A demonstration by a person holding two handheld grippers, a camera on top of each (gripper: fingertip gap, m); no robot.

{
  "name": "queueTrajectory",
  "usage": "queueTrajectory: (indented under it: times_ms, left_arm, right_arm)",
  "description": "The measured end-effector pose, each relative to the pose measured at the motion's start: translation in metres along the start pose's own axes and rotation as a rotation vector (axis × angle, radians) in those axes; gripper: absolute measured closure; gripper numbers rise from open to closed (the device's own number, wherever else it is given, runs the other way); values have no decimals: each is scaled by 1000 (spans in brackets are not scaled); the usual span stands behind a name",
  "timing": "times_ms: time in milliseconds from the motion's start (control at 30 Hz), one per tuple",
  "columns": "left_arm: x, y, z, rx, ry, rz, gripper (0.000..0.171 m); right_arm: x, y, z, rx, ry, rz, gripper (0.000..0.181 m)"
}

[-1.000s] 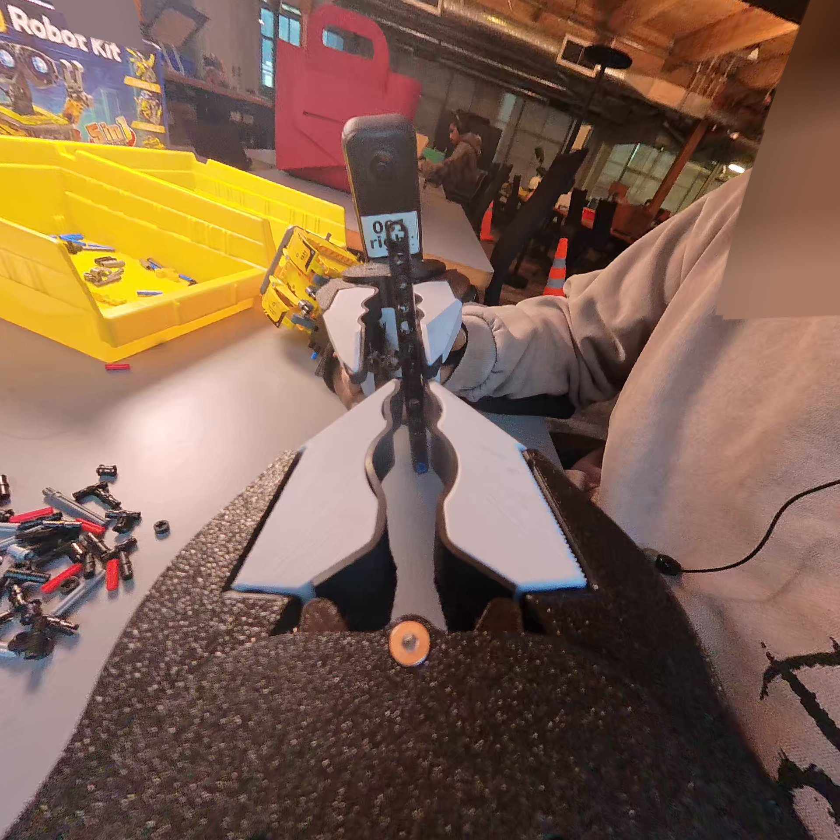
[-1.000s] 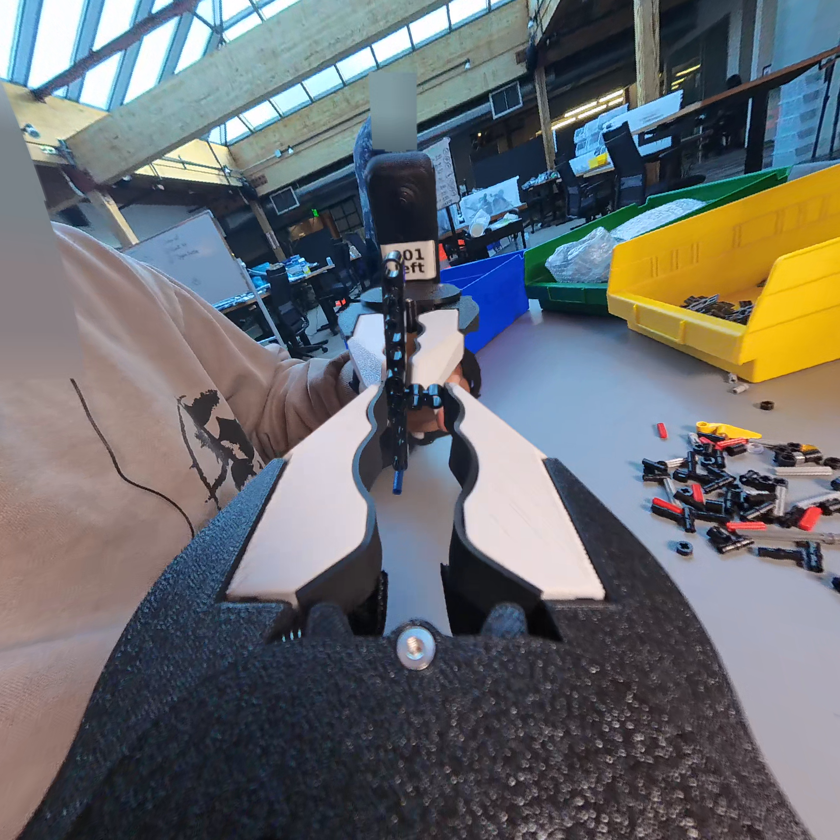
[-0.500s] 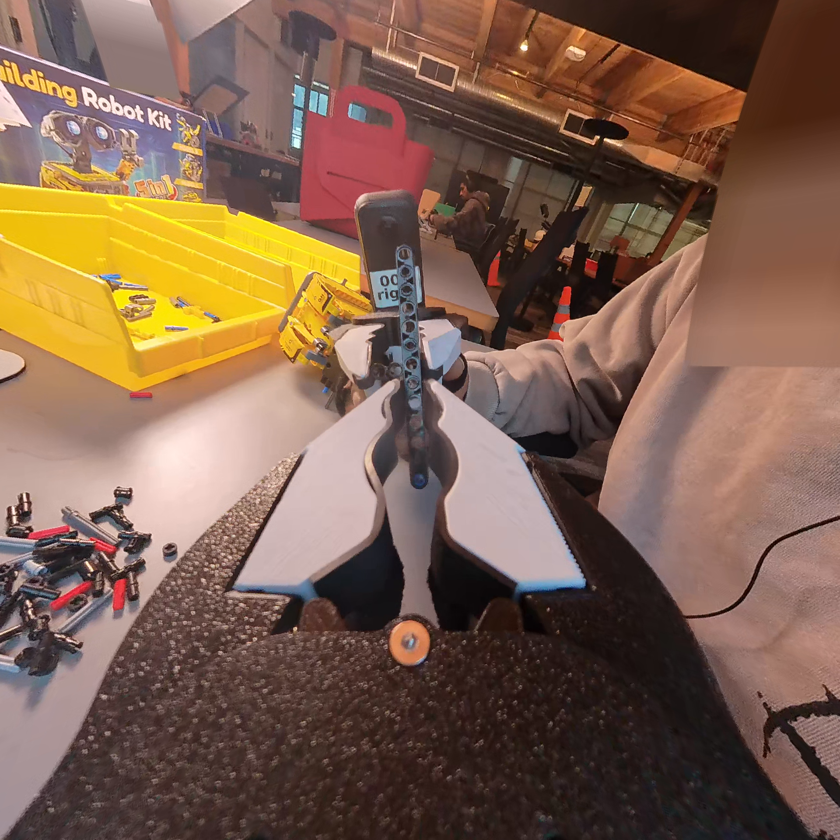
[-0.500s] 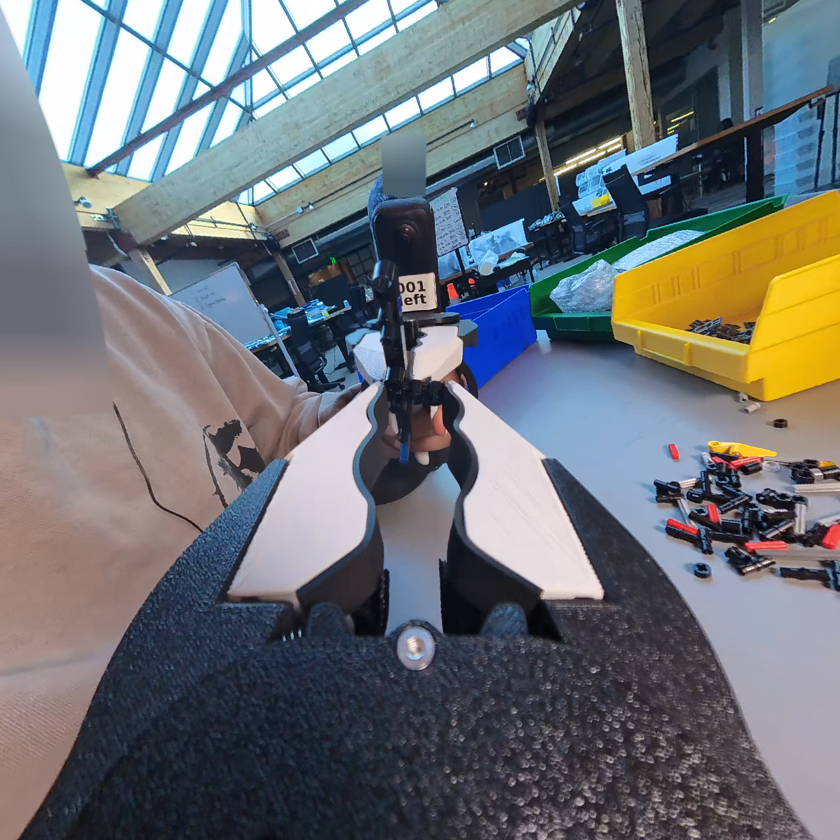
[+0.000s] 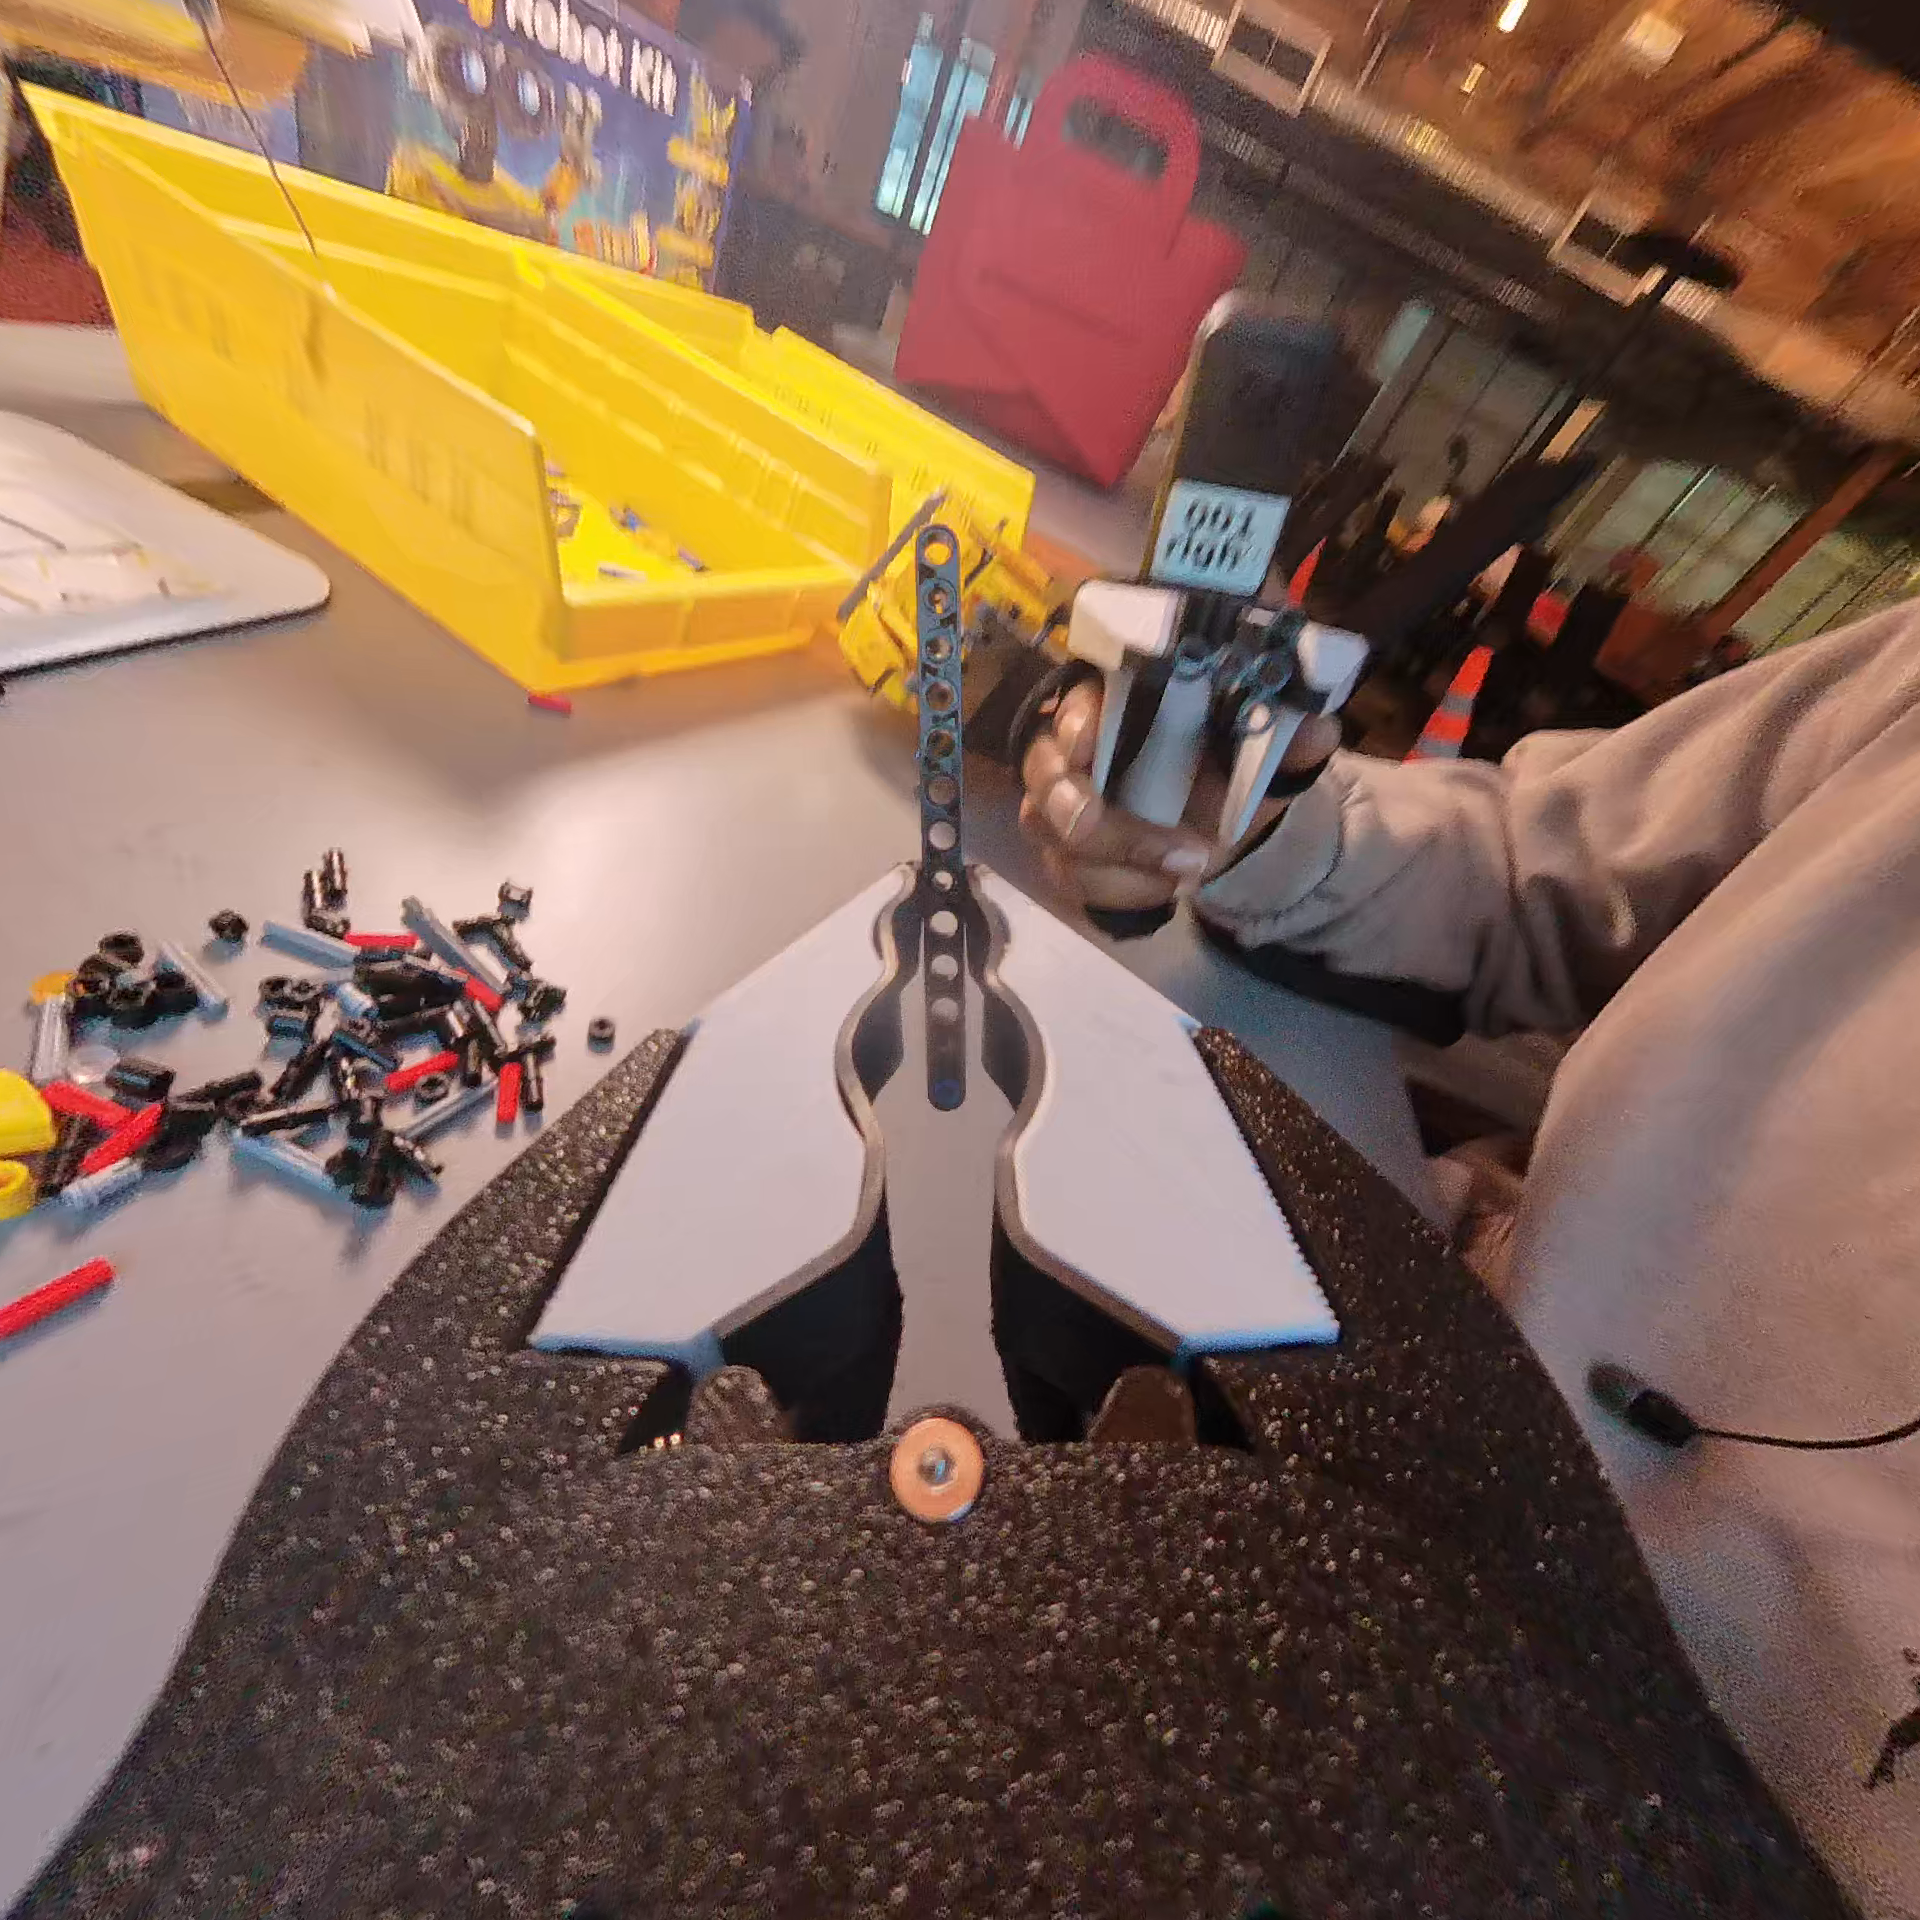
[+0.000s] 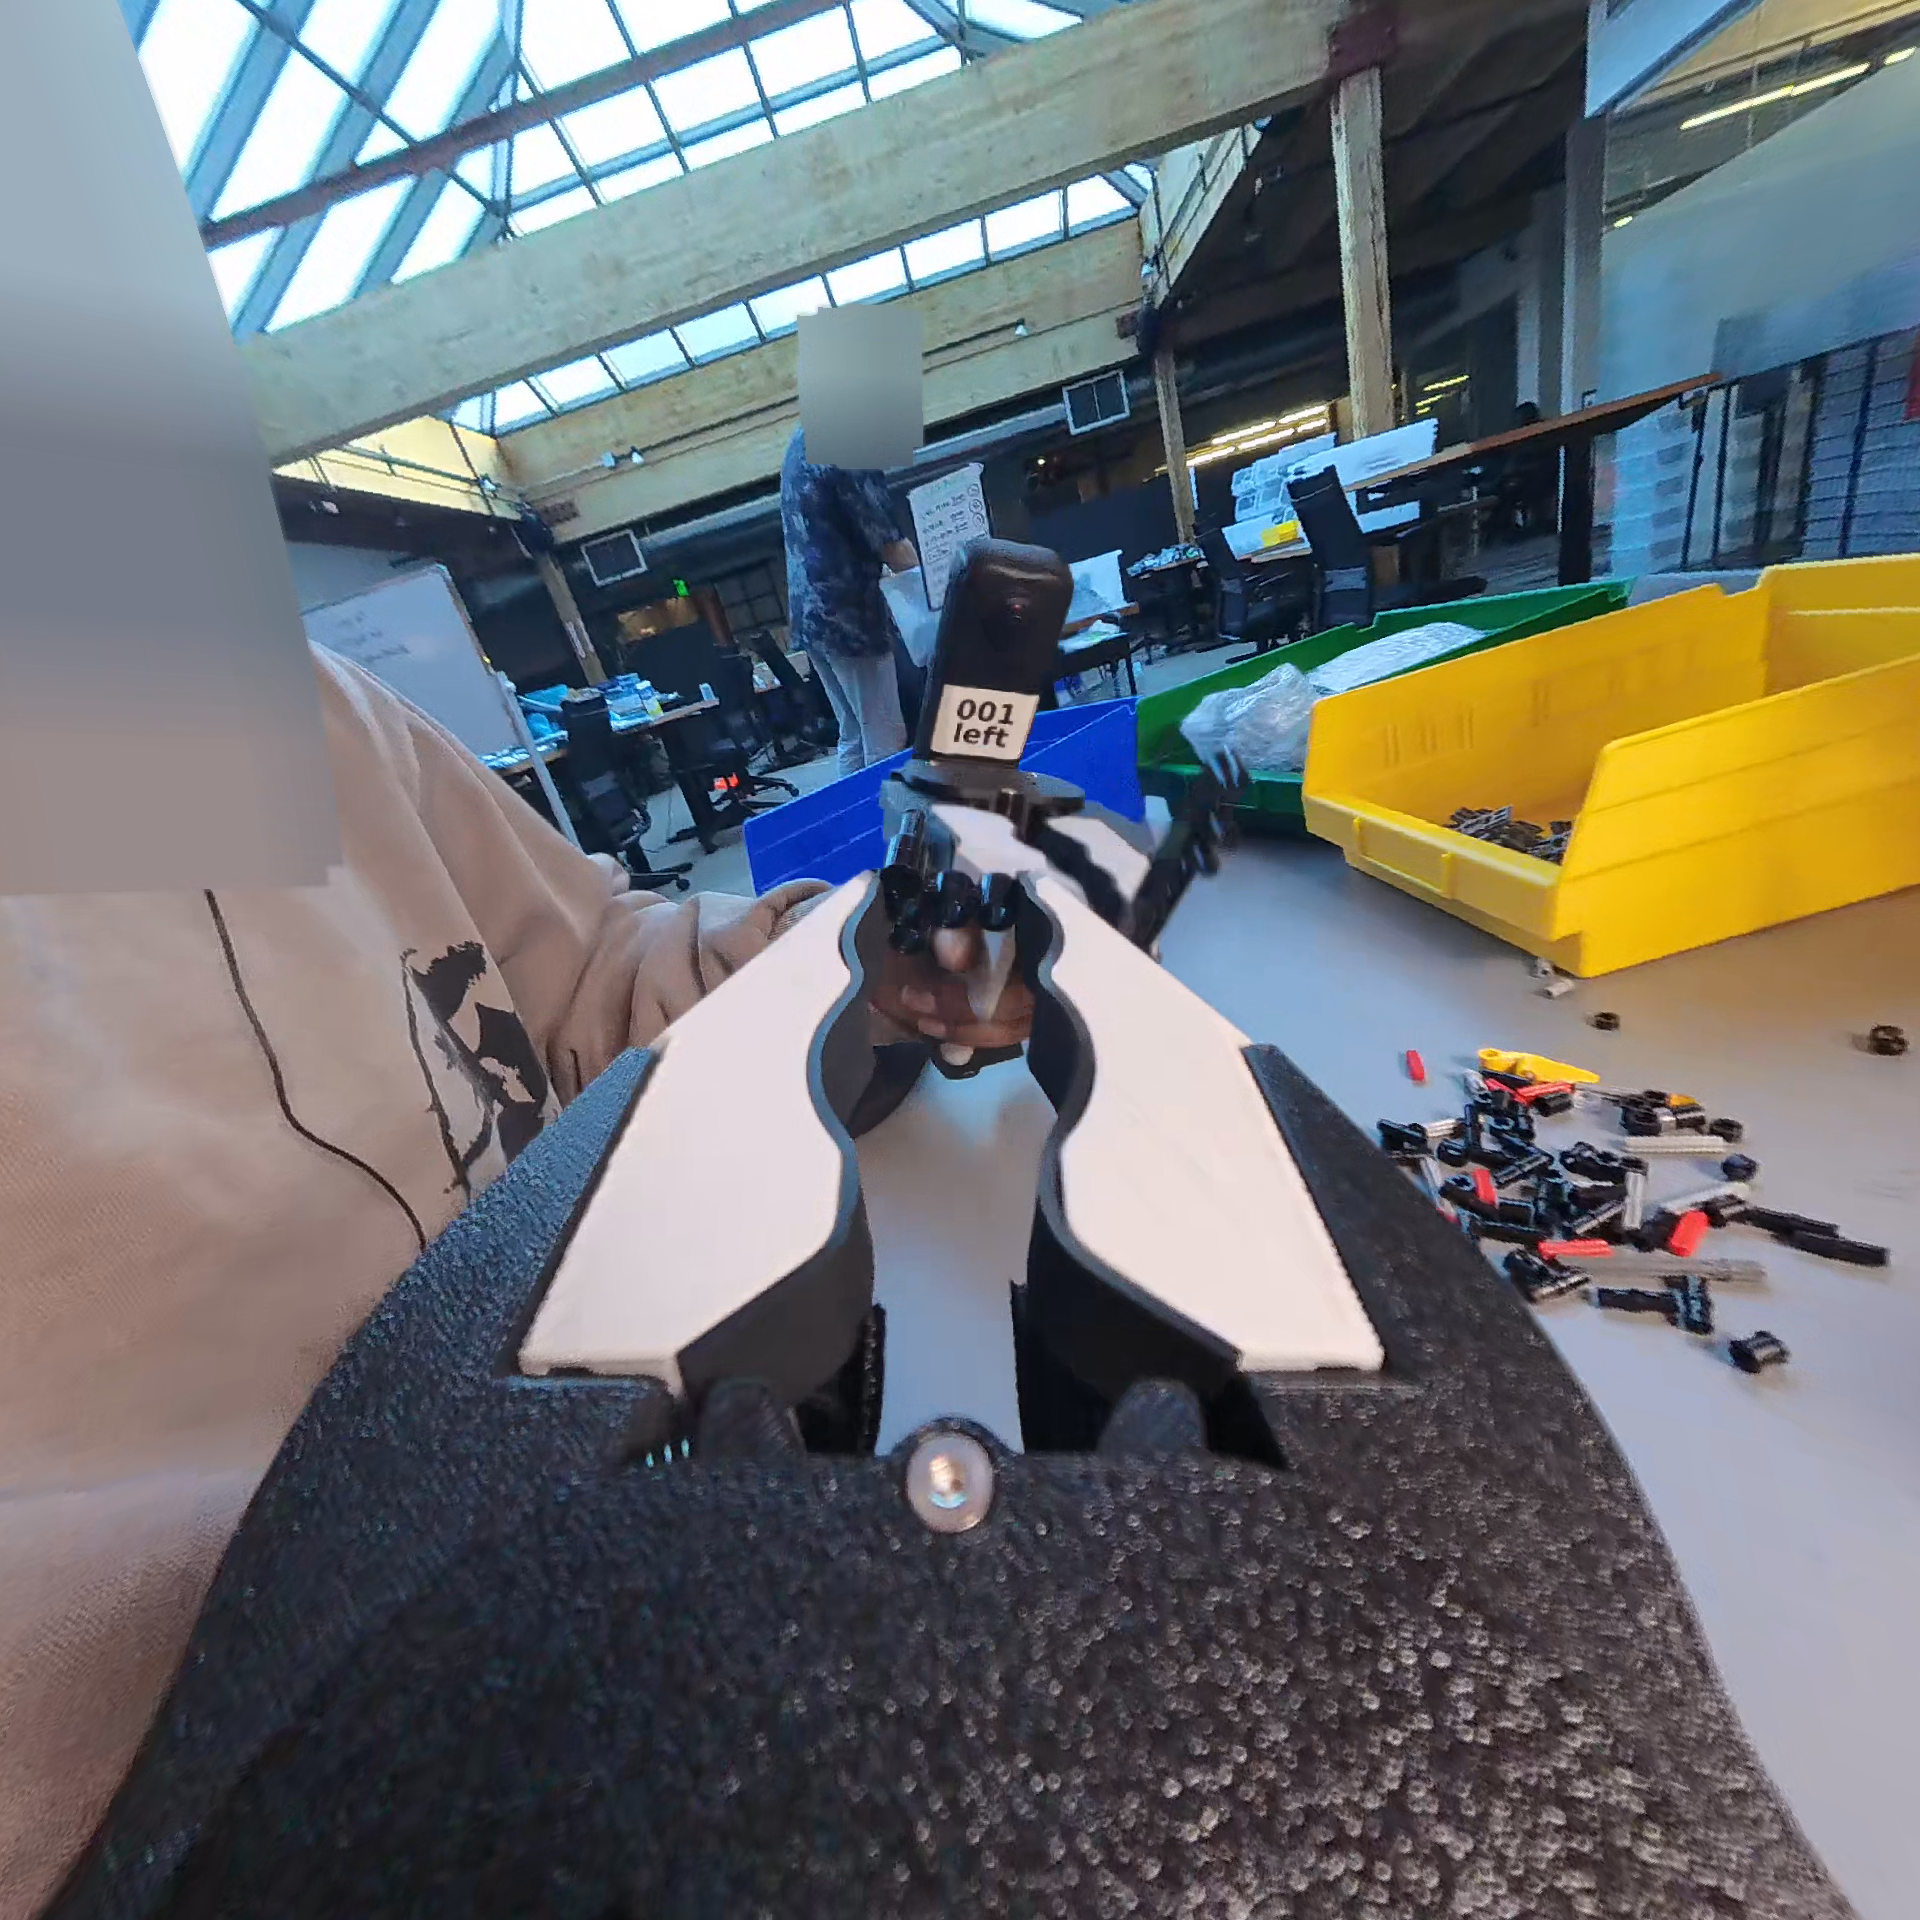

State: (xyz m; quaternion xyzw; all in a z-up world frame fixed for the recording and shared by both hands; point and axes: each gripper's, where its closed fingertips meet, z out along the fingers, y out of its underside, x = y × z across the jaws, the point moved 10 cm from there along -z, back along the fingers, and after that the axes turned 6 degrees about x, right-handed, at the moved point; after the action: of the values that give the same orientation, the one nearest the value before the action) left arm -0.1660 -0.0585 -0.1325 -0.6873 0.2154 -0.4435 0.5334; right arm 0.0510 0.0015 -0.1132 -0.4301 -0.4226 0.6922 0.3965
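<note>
Grey table (image 5: 260, 790): yellow bin (image 5: 436, 436) far left, pile of small parts (image 5: 312, 1029) near left.

Left gripper (image 5: 943, 904) narrow, clamped on long holed beam (image 5: 938, 748), upright.

Right gripper (image 6: 951, 904) narrow, pinching small black connector cluster (image 6: 951, 896), apart from beam.

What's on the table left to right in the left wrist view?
Pile of small black, red and grey pegs → yellow bin → perforated black beam clamped in the left gripper → right gripper → grey sleeve.
</note>
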Motion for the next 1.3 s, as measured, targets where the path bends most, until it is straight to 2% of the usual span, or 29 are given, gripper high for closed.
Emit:
queueTrajectory:
  times_ms: [200,300,367,400,500,567,700,833,1100,1300]
  left_arm:
    - [0,38,25,-403,-95,108,165]
    - [1,45,29,-488,-103,149,163]
    - [1,41,27,-462,-83,133,151]
    - [2,36,23,-411,-48,100,146]
    - [7,11,10,-148,125,-86,143]
    - [9,4,5,-50,207,-179,145]
    - [12,10,12,-68,285,-262,148]
    - [12,14,15,-91,303,-285,166]
    - [16,12,13,-87,322,-252,167]
    - [17,12,15,-67,352,-289,164]
  right_arm:
    - [-2,1,-1,-69,43,-114,159]
    - [-3,6,1,-136,67,-176,159]
    - [-3,9,2,-177,85,-218,159]
    - [-3,11,2,-200,95,-244,158]
    - [-3,16,4,-273,135,-344,159]
    - [-5,20,7,-324,162,-432,159]
    - [-13,27,14,-400,176,-592,159]
    - [-18,31,17,-430,158,-627,159]
    - [-19,26,15,-396,146,-618,159]
    - [-23,25,16,-408,140,-664,159]
